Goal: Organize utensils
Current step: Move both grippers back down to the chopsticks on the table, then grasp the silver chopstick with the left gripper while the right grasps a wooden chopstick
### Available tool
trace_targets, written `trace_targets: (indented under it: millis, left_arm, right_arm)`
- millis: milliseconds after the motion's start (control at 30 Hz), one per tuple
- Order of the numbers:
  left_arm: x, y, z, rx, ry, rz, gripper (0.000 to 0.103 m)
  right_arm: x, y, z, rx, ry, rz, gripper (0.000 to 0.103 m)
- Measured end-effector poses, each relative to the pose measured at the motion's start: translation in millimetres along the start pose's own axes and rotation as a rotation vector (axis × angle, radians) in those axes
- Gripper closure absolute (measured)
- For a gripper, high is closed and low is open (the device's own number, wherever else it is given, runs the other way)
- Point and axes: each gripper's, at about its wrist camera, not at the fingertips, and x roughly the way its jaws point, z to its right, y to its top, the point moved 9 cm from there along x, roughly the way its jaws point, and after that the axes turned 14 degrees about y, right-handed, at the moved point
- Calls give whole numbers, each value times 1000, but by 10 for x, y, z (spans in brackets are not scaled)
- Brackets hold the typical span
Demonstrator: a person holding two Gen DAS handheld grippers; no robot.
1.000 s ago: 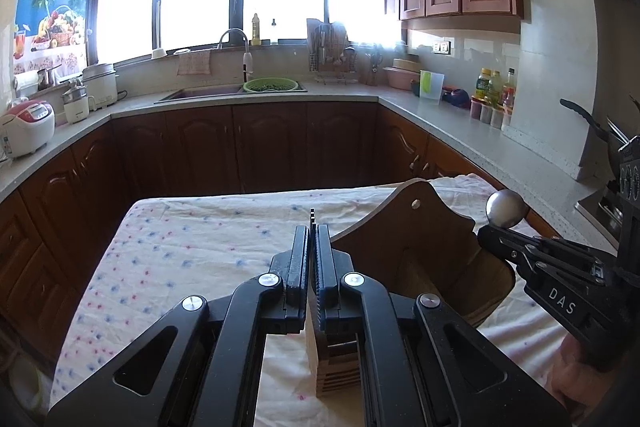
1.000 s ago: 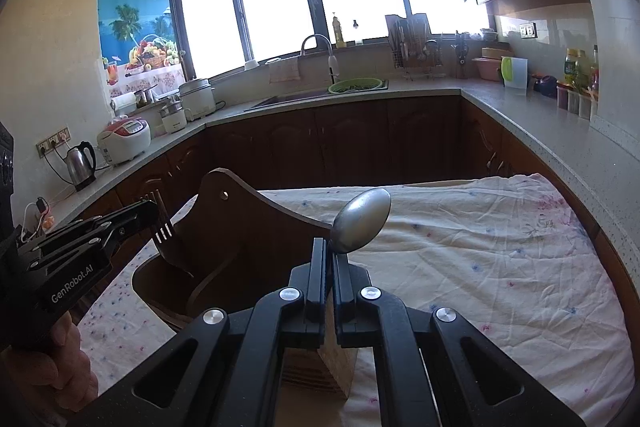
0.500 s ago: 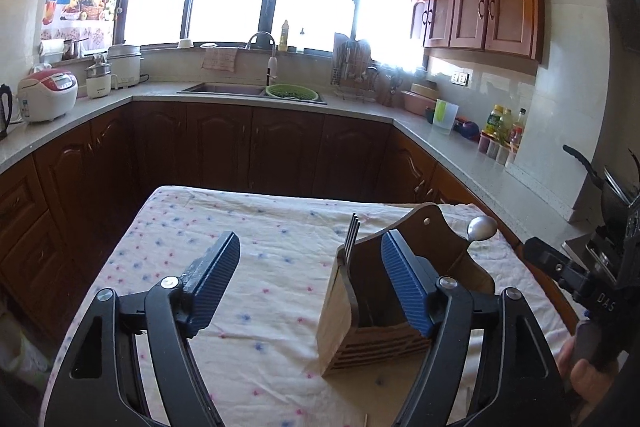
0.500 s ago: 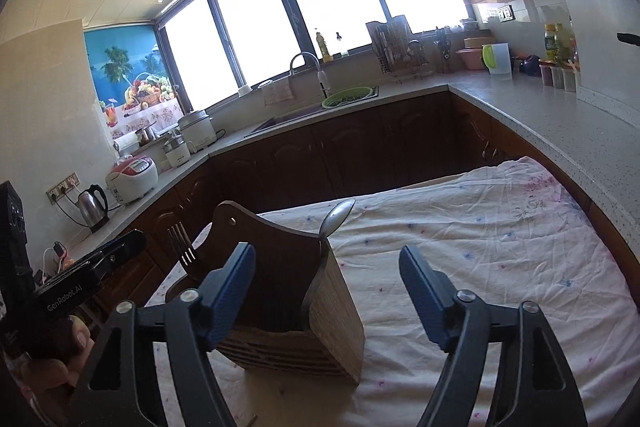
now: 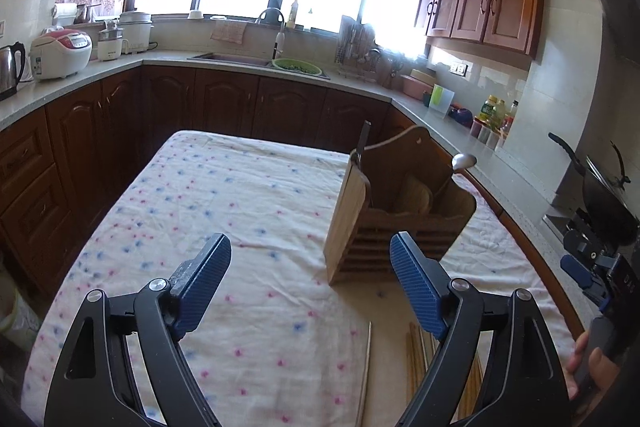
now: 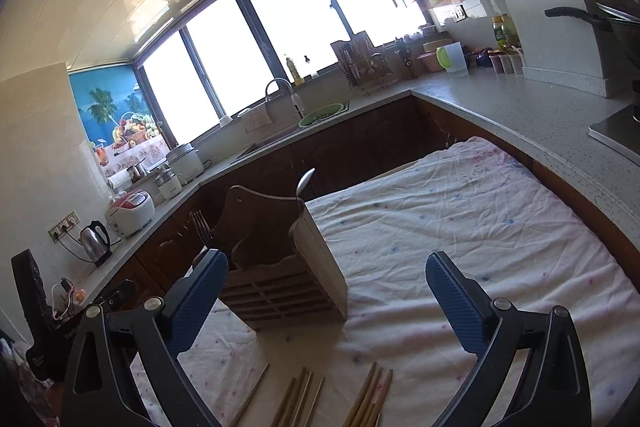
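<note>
A wooden utensil holder (image 5: 396, 219) stands on the cloth-covered table (image 5: 224, 211); it also shows in the right wrist view (image 6: 288, 267). A fork (image 5: 363, 143) stands in its left compartment and a spoon (image 5: 463, 161) in its right one. The right wrist view shows the fork (image 6: 202, 227) and the spoon (image 6: 305, 182) too. Several wooden chopsticks (image 6: 368, 399) lie on the cloth in front of the holder, also in the left wrist view (image 5: 416, 355). My left gripper (image 5: 310, 283) is open and empty, short of the holder. My right gripper (image 6: 326, 303) is open and empty, above the chopsticks.
Dark wooden cabinets and a grey countertop (image 5: 460, 131) wrap around the table. A sink with a green bowl (image 5: 296, 67) is at the back. A rice cooker (image 5: 60, 53) and kettle (image 5: 10, 69) stand left. A pan (image 5: 600, 183) sits on the stove at right.
Both grippers were shut on the fork and the spoon above the holder. They opened, left the utensils standing in it, and drew back and up.
</note>
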Motion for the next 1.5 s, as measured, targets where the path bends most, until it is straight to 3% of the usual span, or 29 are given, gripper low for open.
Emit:
trace_targets:
  millis: [300,600,1133,1200,1333,1500]
  left_arm:
    - [-214,-519,-28,-8,-38,-92,19]
    - [-233,-884,0,24,-25,-157,19]
    - [-46,-1072,113,104,4,-240,19]
    - [2,-1082,159,127,5,-253,19]
    - [112,-1082,292,156,-22,-276,21]
    - [280,-1082,447,190,-50,-315,32]
  right_arm:
    - [-447,-571,161,68,-86,-51,3]
    - [-647,-970,180,55,-142,-108,3]
    - [-547,-1127,229,68,-166,-172,3]
    - [-510,-1116,222,59,-171,-175,5]
    - [-384,-1104,224,43,-181,-203,24]
    - [-130,-1138,261,41,-182,-270,41]
